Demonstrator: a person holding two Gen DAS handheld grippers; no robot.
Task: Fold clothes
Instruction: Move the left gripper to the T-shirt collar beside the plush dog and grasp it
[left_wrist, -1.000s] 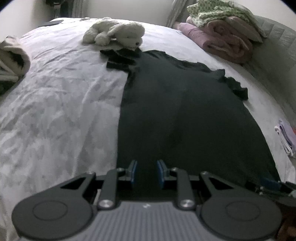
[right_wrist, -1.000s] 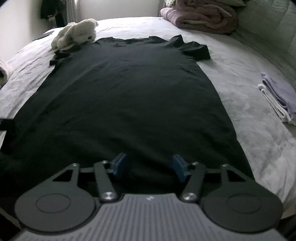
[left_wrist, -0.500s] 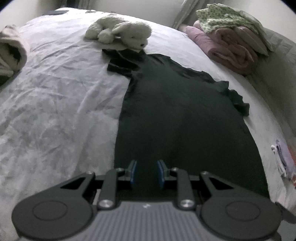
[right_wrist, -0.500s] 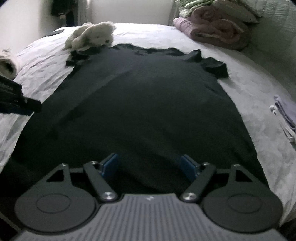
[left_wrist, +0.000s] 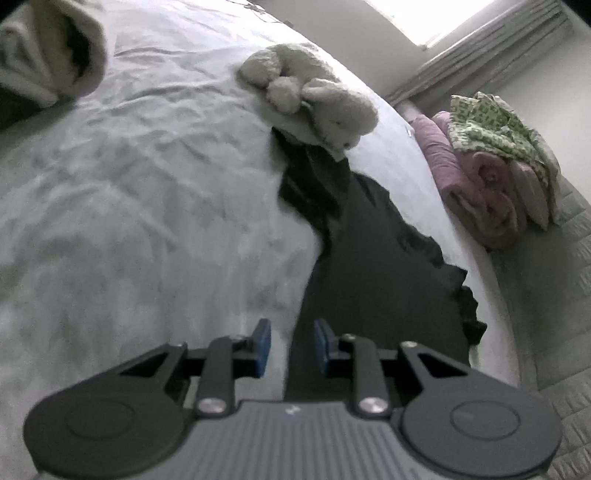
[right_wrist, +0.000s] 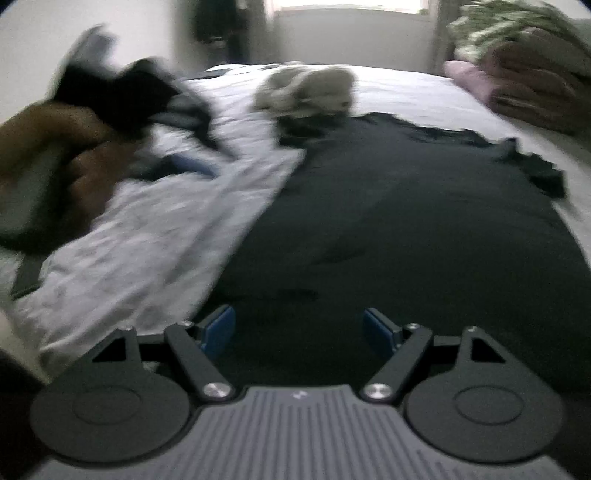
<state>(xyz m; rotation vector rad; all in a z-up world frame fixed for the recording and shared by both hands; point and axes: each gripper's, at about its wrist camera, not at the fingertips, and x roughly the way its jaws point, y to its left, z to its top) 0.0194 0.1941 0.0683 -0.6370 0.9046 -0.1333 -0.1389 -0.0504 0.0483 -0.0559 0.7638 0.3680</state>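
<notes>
Both tools were held open and empty: the left tool (left_wrist: 291, 343) narrowly parted above the shirt's edge, the right tool (right_wrist: 299, 328) widely parted. A black T-shirt (right_wrist: 406, 221) was spread flat on the white bed (left_wrist: 129, 192), a plush toy (left_wrist: 314, 96) touching its collar end at 12 o'clock.

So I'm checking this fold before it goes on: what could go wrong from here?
The plush toy lies on the black shirt at its far sleeve, so a fold could snag or drag it. The left gripper is over the shirt's edge with narrow jaws and may miss the cloth. The right wrist view is blurred, so the right gripper may land off target.
</notes>
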